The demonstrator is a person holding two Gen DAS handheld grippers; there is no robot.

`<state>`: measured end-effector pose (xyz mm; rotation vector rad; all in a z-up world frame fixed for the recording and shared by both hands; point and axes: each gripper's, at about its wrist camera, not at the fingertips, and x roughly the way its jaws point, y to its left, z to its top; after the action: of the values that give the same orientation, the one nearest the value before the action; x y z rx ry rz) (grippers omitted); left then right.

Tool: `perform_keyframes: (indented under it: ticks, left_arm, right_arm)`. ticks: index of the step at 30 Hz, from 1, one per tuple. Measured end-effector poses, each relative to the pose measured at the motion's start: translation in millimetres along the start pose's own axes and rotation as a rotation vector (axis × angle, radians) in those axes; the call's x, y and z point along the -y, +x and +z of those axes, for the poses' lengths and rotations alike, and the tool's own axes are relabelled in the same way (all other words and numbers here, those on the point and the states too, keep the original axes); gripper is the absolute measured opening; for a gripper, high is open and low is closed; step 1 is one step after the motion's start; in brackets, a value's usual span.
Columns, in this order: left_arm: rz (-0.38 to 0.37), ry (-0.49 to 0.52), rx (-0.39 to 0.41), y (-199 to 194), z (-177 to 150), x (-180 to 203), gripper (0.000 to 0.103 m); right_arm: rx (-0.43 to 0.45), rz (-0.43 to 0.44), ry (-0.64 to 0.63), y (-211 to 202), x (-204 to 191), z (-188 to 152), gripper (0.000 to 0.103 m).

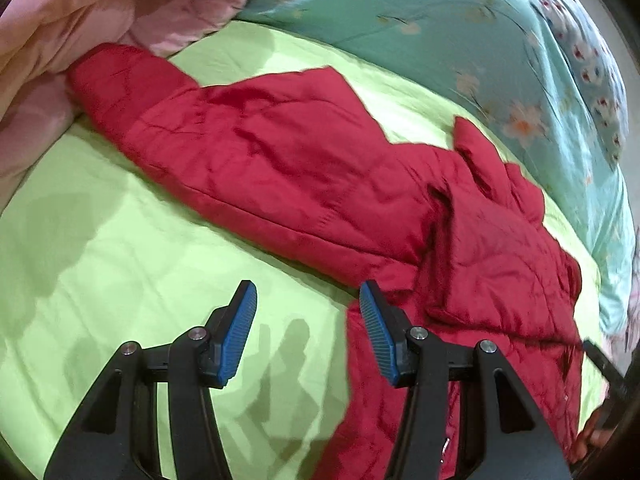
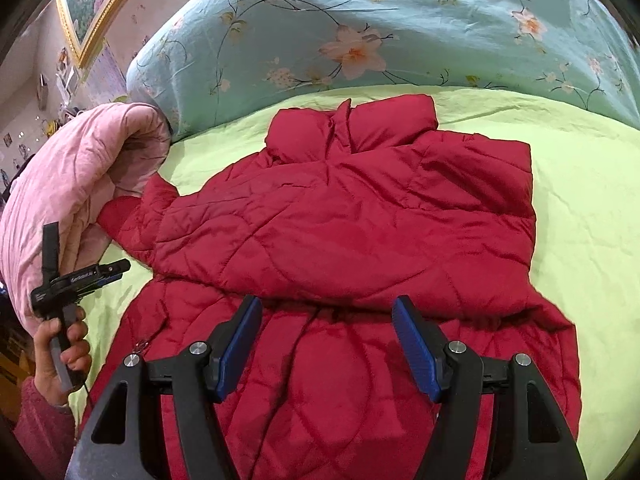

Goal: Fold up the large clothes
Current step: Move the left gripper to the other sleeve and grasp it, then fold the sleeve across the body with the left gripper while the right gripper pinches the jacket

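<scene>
Lime-green bedsheet point(image 2: 580, 184) spread flat, lightly creased. Teal floral duvet point(image 2: 360, 32) bunched along far edge. Pink quilt point(image 2: 76, 184) rolled up at left, touching the duvet's end. Gold-framed picture point(image 2: 92, 12) on wall behind. Small clutter beneath it, too blurred to identify.

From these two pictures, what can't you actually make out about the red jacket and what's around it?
- Red jacket hem: cut off by the bottom edge, right wrist view, behind the right gripper.
- Left sleeve cuff: its end is tucked against the pink quilt, left wrist view.
- Small zipper pull: too small to read.
- Jacket's underside: hidden against the green sheet.
</scene>
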<state>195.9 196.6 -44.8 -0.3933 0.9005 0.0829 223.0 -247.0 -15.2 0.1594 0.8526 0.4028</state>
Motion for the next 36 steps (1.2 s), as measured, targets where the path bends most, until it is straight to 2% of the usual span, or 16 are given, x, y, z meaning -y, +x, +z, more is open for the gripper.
perform_keyframes:
  ticks: [5, 12, 18, 21, 24, 29, 30, 32, 33, 36]
  left_arm:
    - [0.011, -0.084, 0.01, 8, 11, -26, 0.052]
    - [-0.033, -0.283, 0.062, 20, 30, -75, 0.052]
    - [-0.06, -0.351, 0.046, 45, 53, -90, 0.053]
    - [-0.063, -0.406, 0.053, 55, 62, -101, 0.059]
    - [-0.081, -0.46, 0.048, 65, 72, -113, 0.059]
    - [-0.043, -0.448, 0.08, 69, 85, -111, 0.059]
    - [-0.033, -0.436, 0.083, 69, 87, -108, 0.057]
    - [-0.022, -0.418, 0.094, 69, 89, -106, 0.038]
    - [-0.036, -0.406, 0.093, 70, 91, -105, 0.017]
    - [-0.045, -0.393, 0.111, 64, 91, -104, 0.009]
  right_arm:
    - [-0.004, 0.02, 0.008, -6, -5, -7, 0.07]
    - [0.001, 0.062, 0.014, -14, -18, -20, 0.07]
    - [0.004, 0.101, 0.01, -20, -29, -29, 0.07]
    - [0.001, 0.103, 0.011, -21, -31, -32, 0.07]
    - [-0.015, 0.102, 0.016, -20, -30, -38, 0.07]
    - [-0.035, 0.095, 0.033, -20, -25, -45, 0.07]
    - [-0.037, 0.095, 0.036, -21, -25, -46, 0.07]
    - [-0.037, 0.095, 0.037, -21, -24, -48, 0.07]
    - [-0.037, 0.095, 0.036, -22, -24, -48, 0.07]
    - [-0.03, 0.094, 0.037, -27, -24, -49, 0.07]
